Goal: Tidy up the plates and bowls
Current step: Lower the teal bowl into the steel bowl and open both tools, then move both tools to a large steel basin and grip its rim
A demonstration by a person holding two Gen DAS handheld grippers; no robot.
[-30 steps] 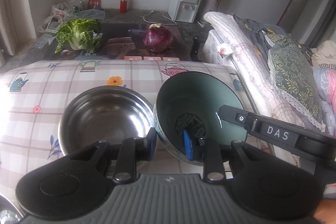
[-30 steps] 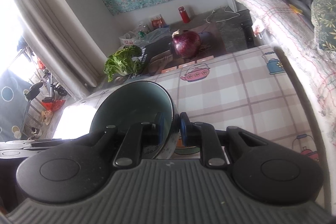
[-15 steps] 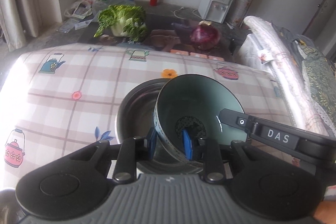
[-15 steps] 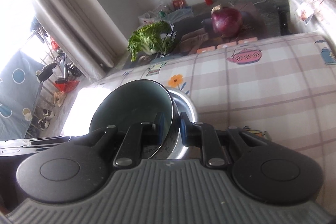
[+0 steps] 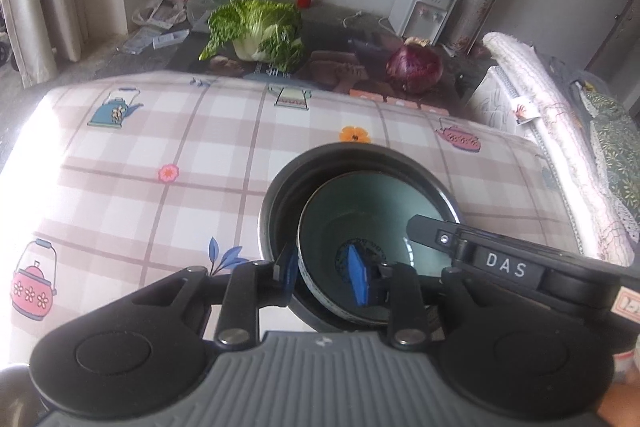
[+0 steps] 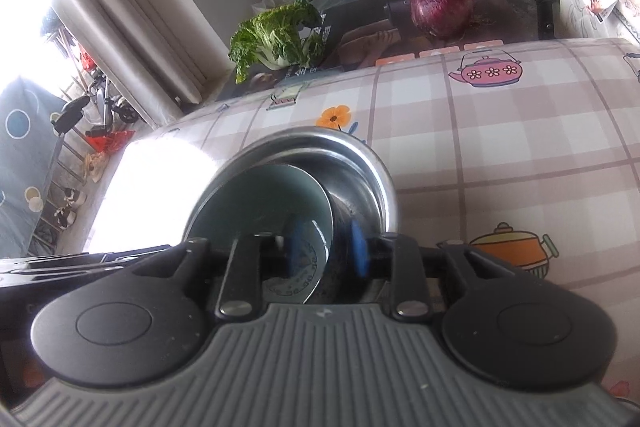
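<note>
While both hand-held grippers (image 5: 322, 273) (image 6: 326, 245) straddle its rim unclenched, the green bowl (image 5: 372, 211) sits inside the steel bowl (image 6: 376, 179).

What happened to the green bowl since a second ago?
The green bowl was beside the steel bowl, held up by both grippers. It has been moved over and lowered inside the steel bowl. The jaws of the left gripper and the right gripper have spread and no longer pinch its rim. The steel bowl, cabbage and red onion stayed put.
</note>
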